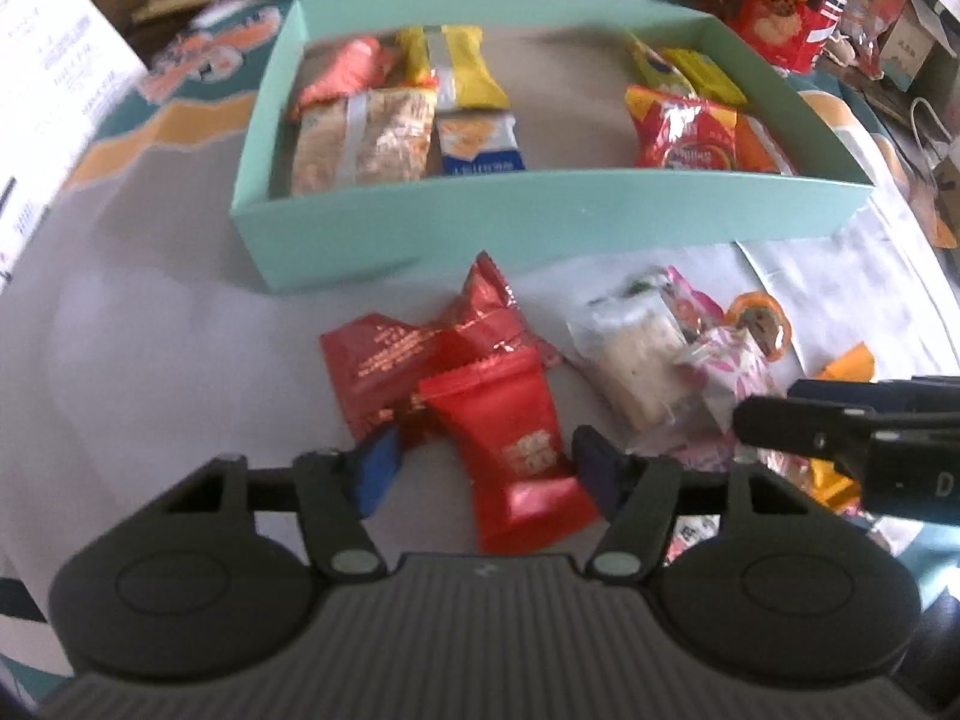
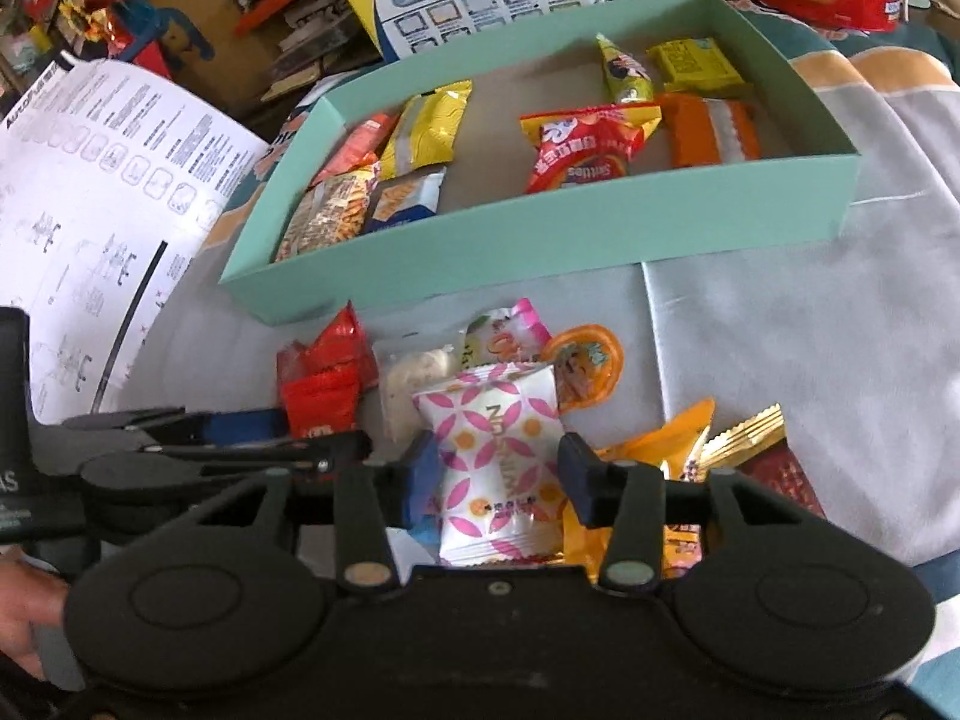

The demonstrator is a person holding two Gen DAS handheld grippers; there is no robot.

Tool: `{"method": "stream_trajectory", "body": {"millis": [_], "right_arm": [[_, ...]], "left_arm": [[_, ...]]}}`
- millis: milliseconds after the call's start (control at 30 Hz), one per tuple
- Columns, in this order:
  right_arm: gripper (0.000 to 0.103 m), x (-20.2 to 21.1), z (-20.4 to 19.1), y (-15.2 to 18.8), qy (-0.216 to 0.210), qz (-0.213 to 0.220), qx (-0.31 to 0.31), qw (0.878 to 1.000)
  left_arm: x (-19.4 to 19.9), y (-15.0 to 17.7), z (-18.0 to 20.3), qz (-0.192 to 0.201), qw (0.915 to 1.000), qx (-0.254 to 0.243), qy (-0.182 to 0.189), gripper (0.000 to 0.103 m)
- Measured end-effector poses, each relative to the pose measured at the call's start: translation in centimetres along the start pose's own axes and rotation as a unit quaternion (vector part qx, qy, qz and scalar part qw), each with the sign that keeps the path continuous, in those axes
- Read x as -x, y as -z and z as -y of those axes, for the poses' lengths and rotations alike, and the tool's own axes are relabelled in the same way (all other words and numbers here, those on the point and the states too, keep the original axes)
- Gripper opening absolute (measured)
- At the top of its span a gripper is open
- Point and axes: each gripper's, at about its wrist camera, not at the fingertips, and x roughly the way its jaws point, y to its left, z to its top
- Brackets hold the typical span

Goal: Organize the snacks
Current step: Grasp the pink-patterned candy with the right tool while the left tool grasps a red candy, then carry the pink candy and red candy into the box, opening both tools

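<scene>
My left gripper [image 1: 486, 468] hangs over a bright red snack packet [image 1: 516, 456] on the grey cloth. The packet lies between the jaws; the right pad touches its edge and the left pad stands slightly off it. Two more red foil packets [image 1: 384, 360] lie just behind. My right gripper [image 2: 498, 468] is shut on a white packet with a pink petal pattern [image 2: 498, 450], both pads against its sides. Orange and gold packets [image 2: 678, 438] lie beside it. The mint-green box [image 1: 540, 210] beyond holds several snacks in left and right groups.
The right gripper's fingers [image 1: 840, 426] reach in from the right edge of the left wrist view. A printed sheet [image 2: 108, 192] lies left of the box [image 2: 540, 228]. Red cookie bags [image 1: 798, 0], toys and cartons crowd the back. A hand [image 2: 24, 624] shows at lower left.
</scene>
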Motion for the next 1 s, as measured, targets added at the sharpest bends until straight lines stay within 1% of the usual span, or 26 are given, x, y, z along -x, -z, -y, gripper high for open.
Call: {"method": "stream_trajectory", "body": {"millis": [33,67,167,333,400,433,467,533,567,600,633,700,767,833,1000], "right_arm": [[0.051,-0.1,-0.2,0.0,0.000,-0.002,0.004,1.000],[0.054,-0.2,-0.4,0.0,0.002,-0.003,0.005,1.000],[0.061,-0.7,-1.0,-0.2,0.006,-0.003,0.013,1.000],[0.061,-1.9,-1.2,-0.5,0.004,-0.011,0.014,1.000],[0.055,-2.2,-1.3,-0.4,0.006,-0.014,0.018,1.000],[0.054,-2.2,-1.4,-0.4,0.007,-0.013,0.021,1.000],[0.051,-2.1,-1.4,-0.4,0.006,-0.013,0.021,1.000],[0.048,-2.0,-1.3,-0.4,0.006,-0.012,0.016,1.000],[0.046,-2.0,-1.3,-0.4,0.008,-0.011,0.014,1.000],[0.045,-1.9,-1.3,-0.4,0.009,-0.010,0.013,1.000],[0.045,-1.8,-1.2,-0.4,0.008,-0.009,0.010,1.000],[0.043,-1.5,-1.3,-0.3,0.007,-0.006,0.007,1.000],[0.040,-1.4,-1.3,-0.4,0.006,-0.003,0.006,1.000],[0.038,-1.2,-1.3,-0.5,0.005,-0.001,0.004,1.000],[0.032,-0.6,-1.2,-0.6,0.000,0.012,0.007,1.000]], "left_arm": [[0.1,0.1,0.0,0.006,1.0000,-0.006,-0.002,0.038],[0.1,0.1,-0.1,0.008,0.9999,-0.009,-0.002,0.037],[0.3,0.3,-1.7,0.006,0.9997,0.012,0.023,0.037],[0.7,0.7,-4.2,0.003,0.9985,0.040,0.036,0.038],[0.7,0.8,-4.6,0.004,0.9983,0.046,0.036,0.039],[0.7,0.9,-4.6,0.004,0.9983,0.046,0.036,0.041],[0.7,0.9,-4.5,0.005,0.9983,0.044,0.037,0.044],[0.6,0.9,-4.1,0.006,0.9986,0.039,0.037,0.056],[0.5,0.9,-3.8,0.007,0.9988,0.034,0.034,0.057],[0.5,0.9,-3.4,0.009,0.9991,0.030,0.027,0.056],[0.5,1.0,-3.2,0.011,0.9993,0.028,0.023,0.052],[0.6,1.1,-3.1,0.019,0.9994,0.028,0.011,0.036],[0.7,1.1,-3.6,0.022,0.9989,0.038,0.019,0.035],[0.9,1.2,-4.0,0.024,0.9986,0.044,0.016,0.034],[1.6,1.5,-4.2,0.027,0.9983,0.047,0.021,0.033]]}}
